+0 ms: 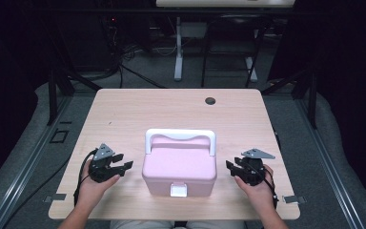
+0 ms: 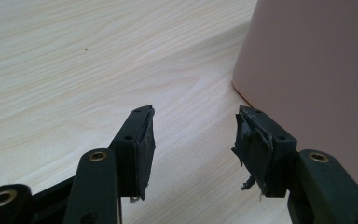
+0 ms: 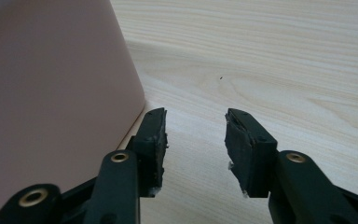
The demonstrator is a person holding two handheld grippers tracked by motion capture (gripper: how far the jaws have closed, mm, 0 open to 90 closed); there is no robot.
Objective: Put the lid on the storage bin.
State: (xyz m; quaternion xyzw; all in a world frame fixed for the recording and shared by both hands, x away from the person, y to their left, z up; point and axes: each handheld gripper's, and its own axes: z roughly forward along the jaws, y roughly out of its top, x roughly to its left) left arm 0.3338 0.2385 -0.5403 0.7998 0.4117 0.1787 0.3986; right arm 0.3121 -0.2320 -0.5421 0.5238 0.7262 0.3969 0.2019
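One pink box (image 1: pixel 179 169) of smooth matte plastic, with rounded corners, a white handle (image 1: pixel 180 135) arched over its lid and a small white latch (image 1: pixel 178 190) on its front wall, sits on the desk (image 1: pixel 124 114) near the middle of the near edge. The desk is pale wood-grain laminate with rounded corners and one dark round hole (image 1: pixel 210 100) near its far edge. Two black grippers flank the box, each with a grey three-cornered plate on top. The left gripper (image 1: pixel 125 164) rests just beside the box's left wall, its jaws wide apart with bare desk between them; its worn, frayed pads (image 2: pixel 145 151) touch nothing. The right gripper (image 1: pixel 229 165) sits just beside the right wall, its jaws moderately apart and empty, the box wall (image 3: pixel 51 102) close outside one finger.
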